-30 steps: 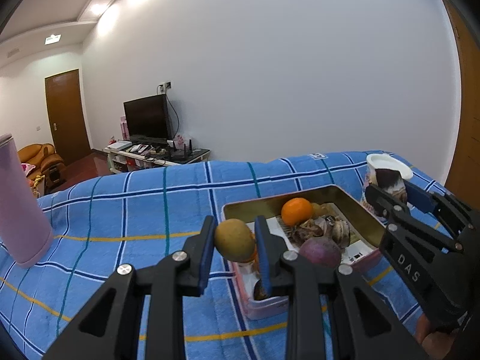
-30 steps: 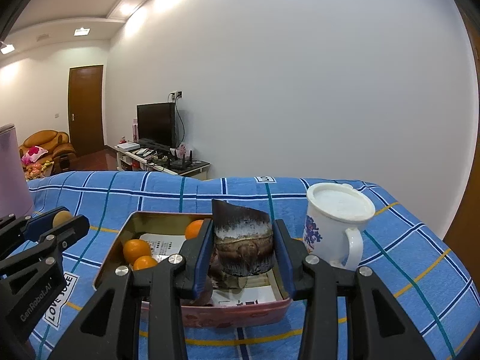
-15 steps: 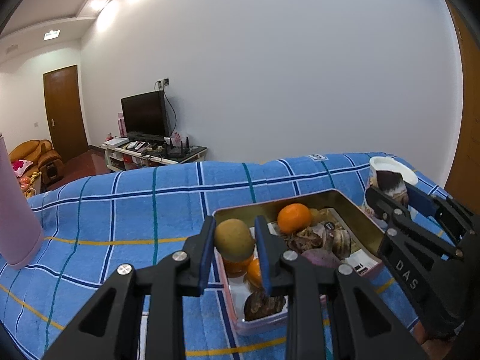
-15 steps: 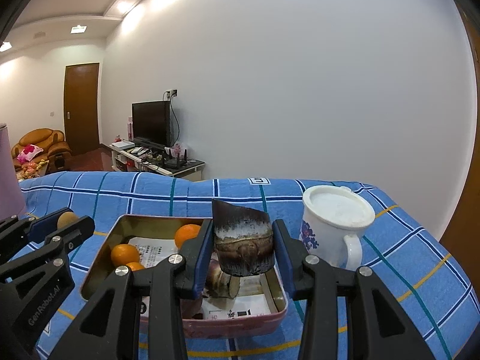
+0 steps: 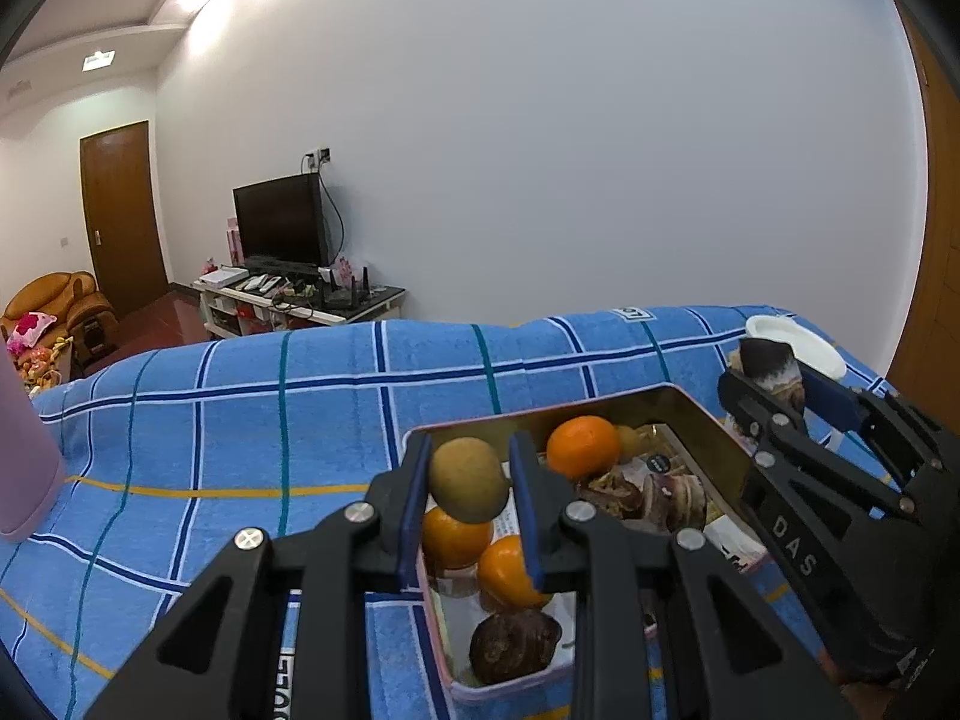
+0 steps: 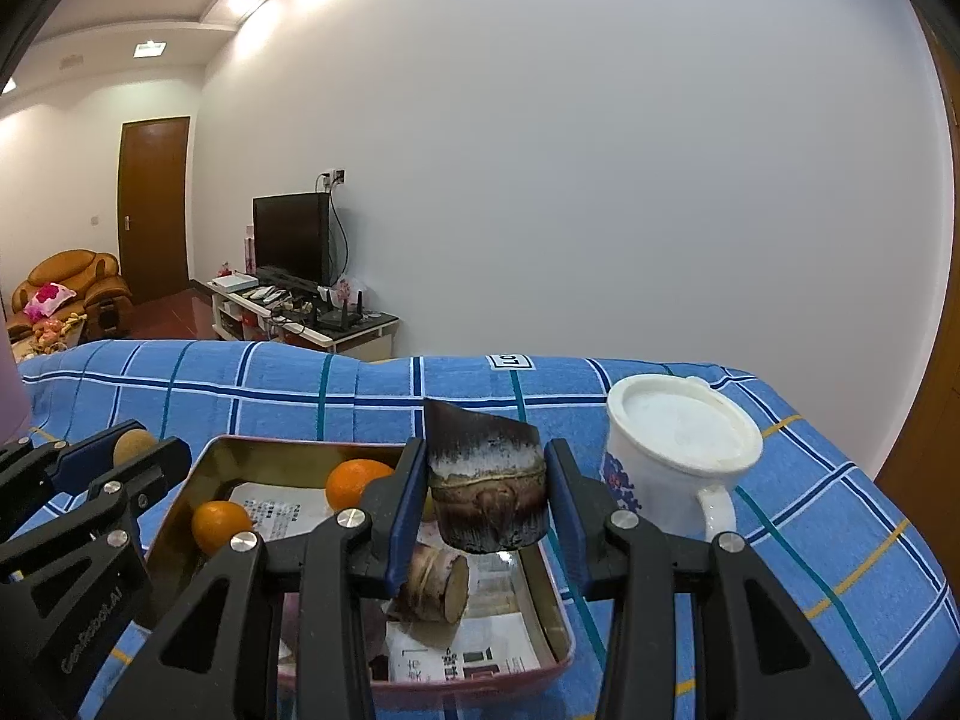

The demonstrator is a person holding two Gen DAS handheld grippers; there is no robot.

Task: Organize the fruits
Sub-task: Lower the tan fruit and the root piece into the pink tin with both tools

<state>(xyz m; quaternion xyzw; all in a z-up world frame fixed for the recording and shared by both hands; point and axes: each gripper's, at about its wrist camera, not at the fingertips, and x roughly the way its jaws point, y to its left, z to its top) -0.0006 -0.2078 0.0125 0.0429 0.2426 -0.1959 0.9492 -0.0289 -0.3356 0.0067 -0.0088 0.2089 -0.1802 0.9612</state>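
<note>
Both held pieces hang above the tin [image 6: 240, 456] rim.

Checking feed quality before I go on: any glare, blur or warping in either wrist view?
Left wrist view: sharp, ceiling lights blown out, fisheye bends the tin, dark corners. Right wrist view: equally sharp, bright ceiling glare, gleam on the mug, bowed edges.

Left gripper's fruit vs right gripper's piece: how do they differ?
The left gripper holds a round, smooth, yellow-brown fruit; the right gripper holds a dark, blocky chunk with a slanted top and flat sides. The fruit is plain; the chunk is banded with pale streaks. Both hang clamped above the tin.
</note>
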